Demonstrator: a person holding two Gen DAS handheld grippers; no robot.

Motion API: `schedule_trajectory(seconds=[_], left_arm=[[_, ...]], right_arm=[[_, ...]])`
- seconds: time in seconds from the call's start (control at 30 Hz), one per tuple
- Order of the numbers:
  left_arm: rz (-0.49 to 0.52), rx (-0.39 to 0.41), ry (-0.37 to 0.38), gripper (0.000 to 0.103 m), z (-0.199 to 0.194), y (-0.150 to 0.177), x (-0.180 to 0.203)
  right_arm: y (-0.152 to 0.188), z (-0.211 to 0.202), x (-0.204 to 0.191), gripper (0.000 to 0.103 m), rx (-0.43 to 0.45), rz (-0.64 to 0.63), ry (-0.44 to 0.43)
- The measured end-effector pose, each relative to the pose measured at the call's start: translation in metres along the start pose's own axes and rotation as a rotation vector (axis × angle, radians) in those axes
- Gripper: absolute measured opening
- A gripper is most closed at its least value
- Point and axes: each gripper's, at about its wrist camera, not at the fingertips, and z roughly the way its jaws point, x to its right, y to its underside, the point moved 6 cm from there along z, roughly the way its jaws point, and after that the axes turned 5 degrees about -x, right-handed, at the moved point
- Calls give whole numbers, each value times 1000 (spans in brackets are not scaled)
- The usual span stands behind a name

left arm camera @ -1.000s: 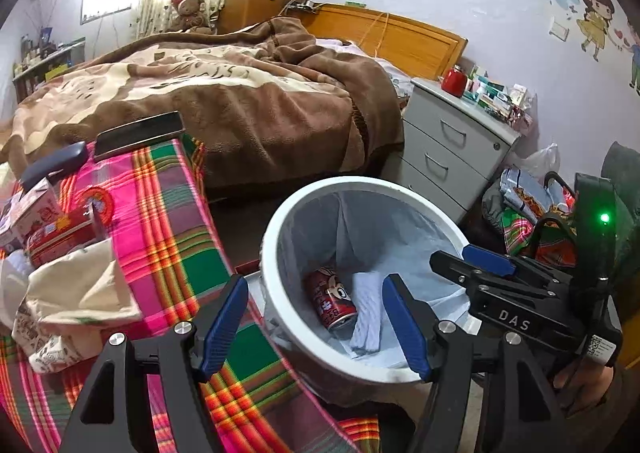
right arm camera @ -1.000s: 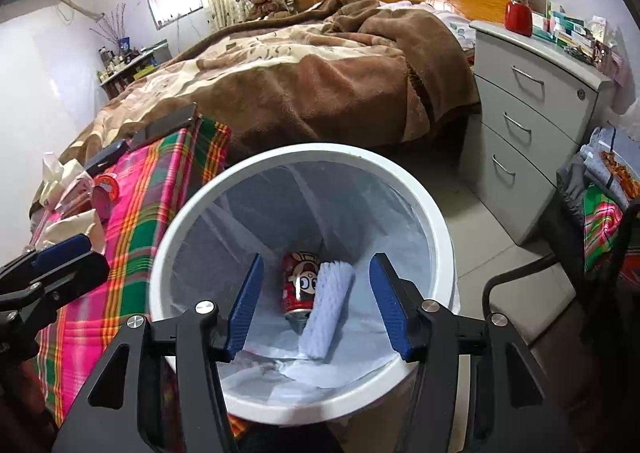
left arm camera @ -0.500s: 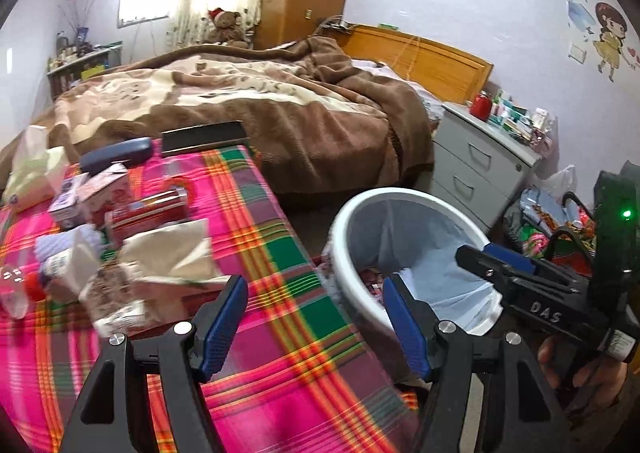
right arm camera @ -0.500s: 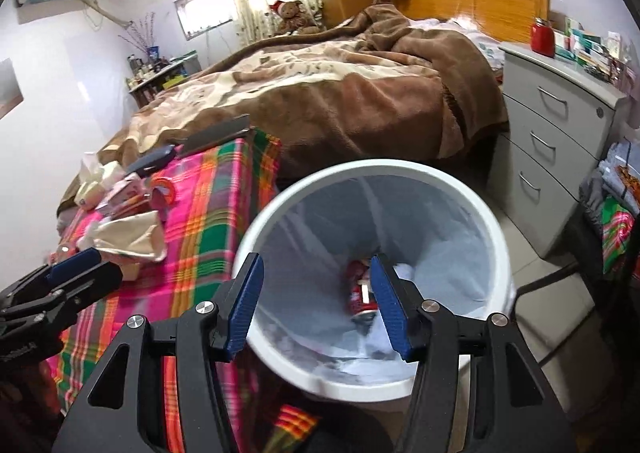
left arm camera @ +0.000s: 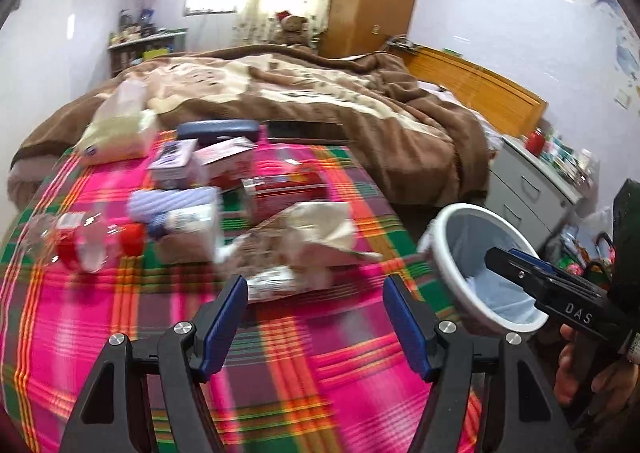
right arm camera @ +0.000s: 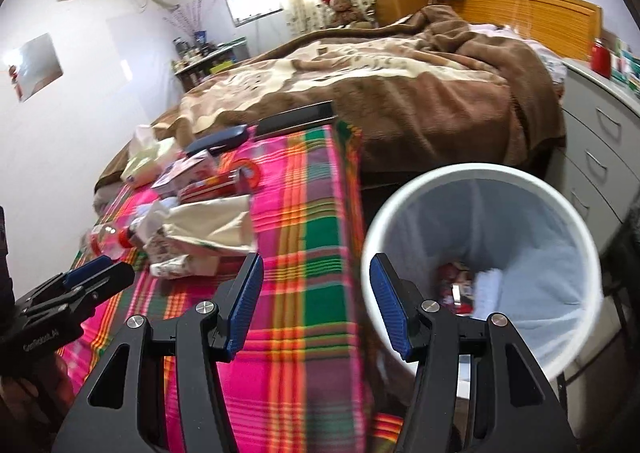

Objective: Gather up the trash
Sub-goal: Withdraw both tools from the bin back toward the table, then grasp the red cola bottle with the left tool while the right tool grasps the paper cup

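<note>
My left gripper (left arm camera: 314, 317) is open and empty above the plaid tablecloth (left arm camera: 120, 333), just short of a crumpled beige paper bag (left arm camera: 312, 237). Behind it lie a clear bottle with a red cap (left arm camera: 84, 241), a red box (left arm camera: 284, 193) and small cartons (left arm camera: 176, 165). My right gripper (right arm camera: 316, 305) is open and empty at the table's right edge, beside the white bin (right arm camera: 400, 213). The bin holds a red can (right arm camera: 452, 285) and a pale blue roll (right arm camera: 486, 289). The bin also shows in the left wrist view (left arm camera: 444, 253).
A tissue pack (left arm camera: 116, 133), a dark case (left arm camera: 218, 131) and a black flat device (left arm camera: 308, 131) lie at the table's far edge. A bed with a brown blanket (right arm camera: 400, 85) stands behind. Grey drawers (right arm camera: 600, 141) stand right of the bin.
Both grippers have swung left, away from over the bin toward the table. The trash pile has come into the left gripper's centre view. Both stay open and empty.
</note>
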Motion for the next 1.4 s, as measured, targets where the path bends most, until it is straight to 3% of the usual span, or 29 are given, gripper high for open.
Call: schedule_trajectory(seconds=[0.43,0.67,0.8,1.0,1.13,1.27,1.4], left_arm=[[-108,34,-107,70,-15,-9,-95],[-137,42,-173,72,-20,-23,-149],[-140,37,-217,73,-17,-33,-175],[-120,11,-241,74,-3,-47,-203],[-116,-3,-237,74,7,-55,-215],[-89,-44,-288,75,22,-57,-224],[-61,-45,-275,76,24,-57,-222]], right_arm=[[-5,28,-59,57,-39,-95,-66],[1,48,-58,57,-106,64,-129],[5,61,-49,57,-151,240,-216],[0,69,-53,57,-155,342,-265],[-6,74,-50,57,-150,380,-245],[-8,81,-51,57,-169,373,-209],[-11,88,-52,57,-178,361,-179]])
